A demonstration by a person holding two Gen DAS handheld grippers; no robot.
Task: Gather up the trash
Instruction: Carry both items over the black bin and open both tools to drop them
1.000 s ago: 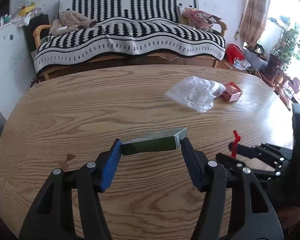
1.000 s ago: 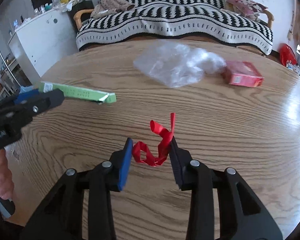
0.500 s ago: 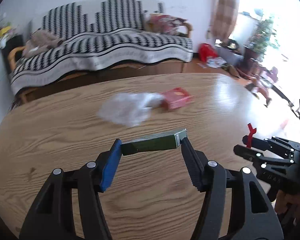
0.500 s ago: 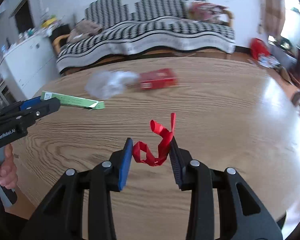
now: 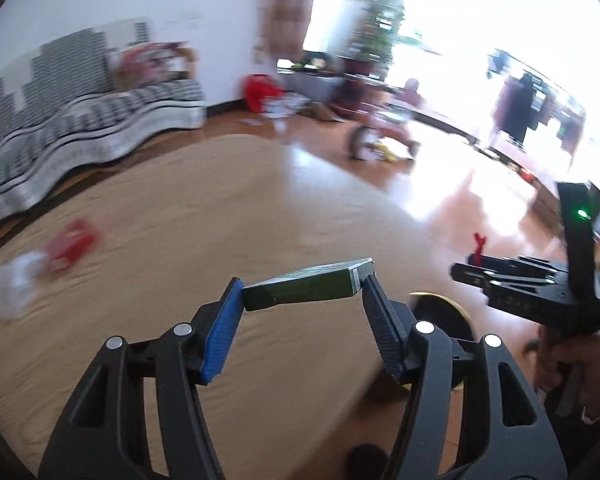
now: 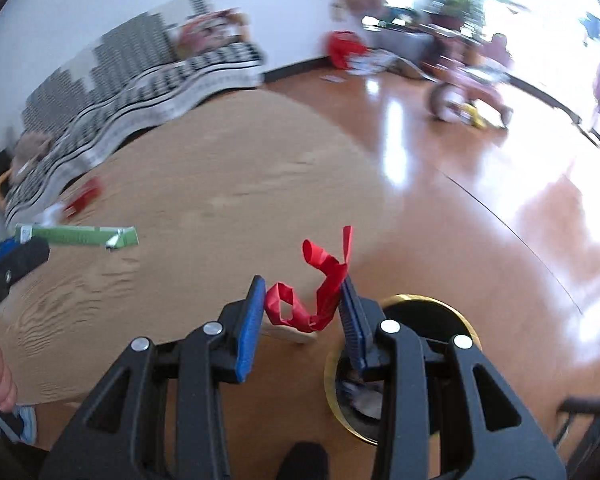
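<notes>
My left gripper is shut on a long green carton, held crosswise over the wooden table's right end. My right gripper is shut on a crumpled red ribbon. It hangs past the table's edge, just above a round black bin with a gold rim on the floor. In the left wrist view the right gripper shows at the right with the ribbon sticking up, and the bin peeks out behind my finger. A red box and a clear plastic bag lie blurred at the table's far left.
A striped sofa stands behind the table. On the shiny wooden floor sit a red bag, scattered papers and a small tricycle. A hand grips the right tool's handle.
Both grippers have swung fast to the right, off the table's middle toward its right end. The bin has come into view; the box and bag slid to the far left. Both grips are unchanged.
</notes>
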